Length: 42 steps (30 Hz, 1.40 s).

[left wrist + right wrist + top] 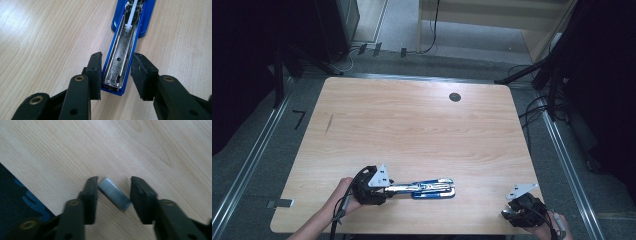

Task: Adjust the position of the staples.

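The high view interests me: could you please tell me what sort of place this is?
Probably a lab or recording workspace: a plain wooden table on grey carpet, loose cables on the floor around it, and dark stands beside it.

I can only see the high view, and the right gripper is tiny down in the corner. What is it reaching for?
Observer: The right gripper view shows a short strip of staples lying on the table between the jaws of the right gripper.
Operator: Is it squeezing them?
Observer: It's too blurry to tell. The strip lies slantwise, with its ends close to both pads.
Operator: What's inside the blue thing?
Observer: The left gripper view shows the stapler flipped open. I can see no staples in the near part of its metal channel. The left gripper has its pads against the blue sides.
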Each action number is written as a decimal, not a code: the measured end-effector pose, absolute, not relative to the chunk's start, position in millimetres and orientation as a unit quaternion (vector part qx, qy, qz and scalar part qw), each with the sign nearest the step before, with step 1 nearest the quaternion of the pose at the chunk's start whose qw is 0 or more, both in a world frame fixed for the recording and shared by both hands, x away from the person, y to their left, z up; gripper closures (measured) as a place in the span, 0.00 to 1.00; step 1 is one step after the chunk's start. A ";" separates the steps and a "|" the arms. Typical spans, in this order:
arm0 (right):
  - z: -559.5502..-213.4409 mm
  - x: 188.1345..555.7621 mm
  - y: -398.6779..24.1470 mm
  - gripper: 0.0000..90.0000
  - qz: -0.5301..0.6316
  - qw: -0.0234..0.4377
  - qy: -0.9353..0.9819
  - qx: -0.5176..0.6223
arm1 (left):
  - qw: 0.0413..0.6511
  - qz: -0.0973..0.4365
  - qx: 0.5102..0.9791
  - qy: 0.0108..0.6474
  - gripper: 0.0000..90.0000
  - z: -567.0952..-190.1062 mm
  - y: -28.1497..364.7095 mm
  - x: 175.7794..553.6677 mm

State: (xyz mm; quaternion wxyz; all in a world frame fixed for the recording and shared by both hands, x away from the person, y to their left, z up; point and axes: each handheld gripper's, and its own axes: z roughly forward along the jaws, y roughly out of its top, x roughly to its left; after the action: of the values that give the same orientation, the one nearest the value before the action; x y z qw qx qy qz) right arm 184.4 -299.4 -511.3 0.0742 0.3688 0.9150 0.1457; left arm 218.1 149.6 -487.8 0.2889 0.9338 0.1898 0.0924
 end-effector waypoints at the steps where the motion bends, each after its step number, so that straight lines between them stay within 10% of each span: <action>1: -512.0 184.4 -298.9 0.70 0.143 0.075 0.916 0.368 | 0.289 0.092 0.934 0.189 0.69 -487.8 149.6 218.1; 14: -511.9 185.4 -298.3 0.87 0.164 0.059 0.908 0.380 | 0.288 0.093 0.934 0.189 0.69 -487.9 149.3 217.9; 42: -504.8 189.9 -302.2 0.87 0.213 0.058 0.879 0.423 | 0.288 0.095 0.935 0.185 0.69 -487.9 148.7 217.9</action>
State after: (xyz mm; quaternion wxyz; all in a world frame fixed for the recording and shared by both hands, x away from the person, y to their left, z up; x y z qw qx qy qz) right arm 189.9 -302.2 -504.8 0.0580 0.4226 0.8789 0.2134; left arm 217.9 148.7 -487.9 0.2882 0.9346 0.1854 0.0949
